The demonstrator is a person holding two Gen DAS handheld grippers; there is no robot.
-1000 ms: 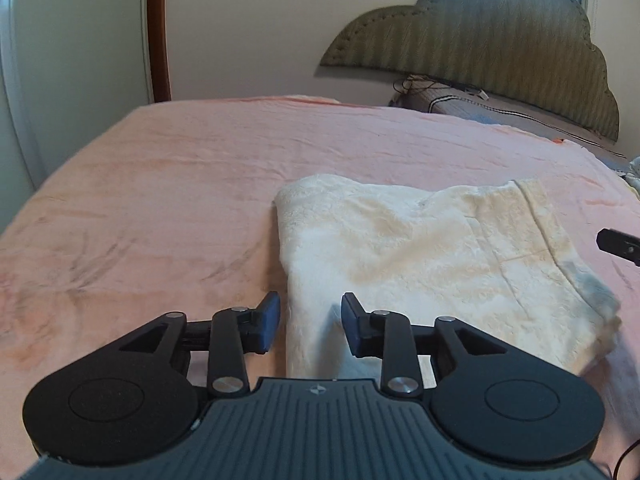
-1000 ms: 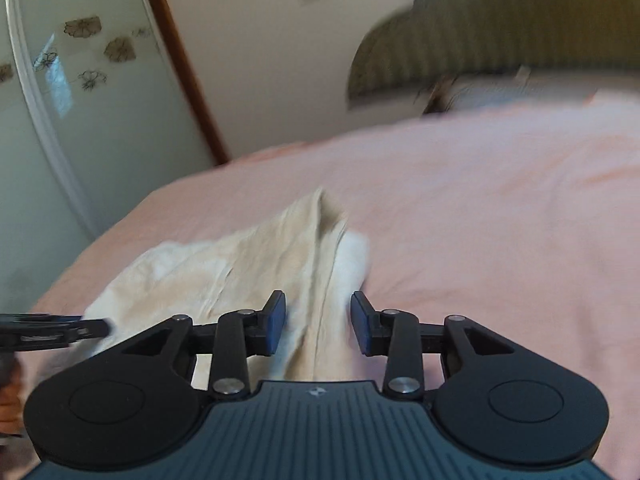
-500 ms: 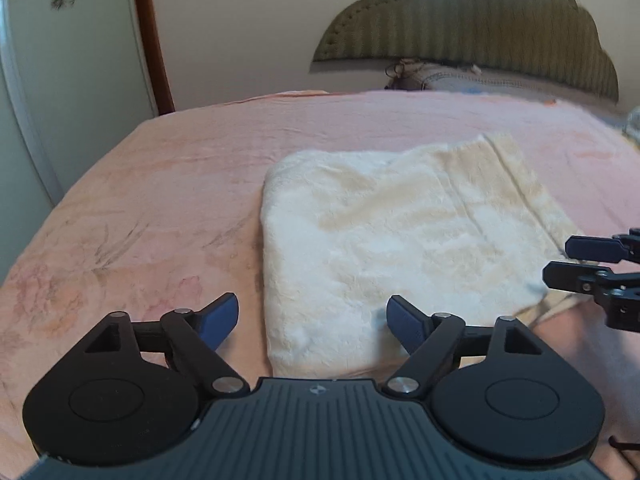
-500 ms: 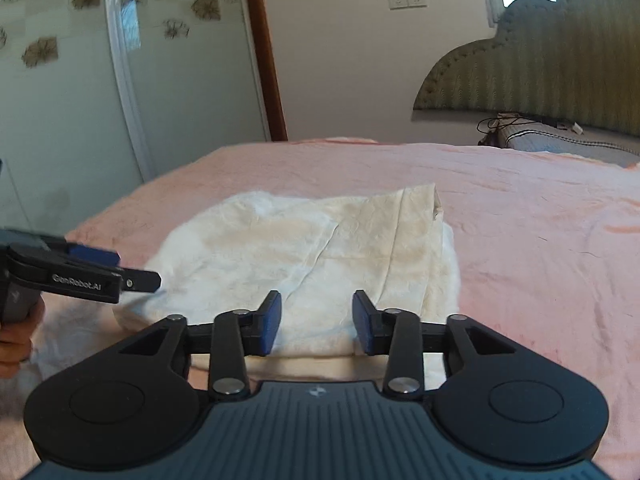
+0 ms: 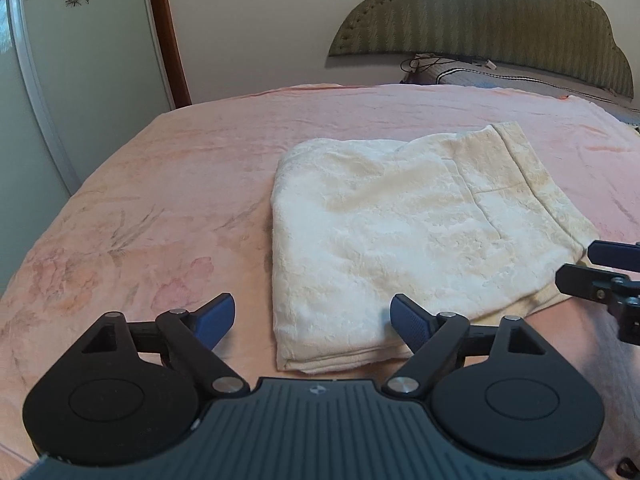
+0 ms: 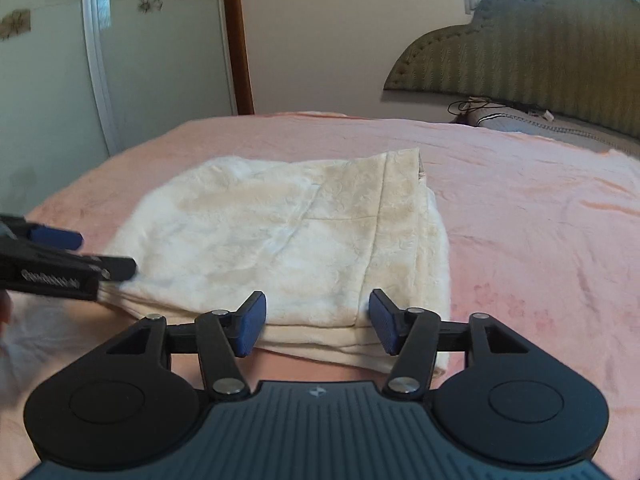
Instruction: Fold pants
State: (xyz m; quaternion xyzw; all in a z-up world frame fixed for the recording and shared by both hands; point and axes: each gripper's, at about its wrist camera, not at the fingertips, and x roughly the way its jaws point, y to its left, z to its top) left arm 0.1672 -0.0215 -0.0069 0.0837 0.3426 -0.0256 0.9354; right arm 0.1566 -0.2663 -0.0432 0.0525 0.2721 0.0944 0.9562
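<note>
the folded cream pants (image 5: pixel 404 240) lay on the pink blanket (image 5: pixel 160 208); left gripper (image 5: pixel 312 320) and right gripper (image 6: pixel 318 320) both had jaws spread, holding nothing.

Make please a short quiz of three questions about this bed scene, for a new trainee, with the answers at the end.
1. True or false: the left gripper is shut on the pants.
2. Multiple choice: the cream pants lie on
A. a wooden floor
B. a pink bedspread
C. a grey pillow
3. Fill in the missing word: in the right wrist view, the fingers of the right gripper stand ____ , at the near edge of the folded pants.

Key:
1. False. Its fingers are spread wide and hold nothing.
2. B.
3. open
</note>
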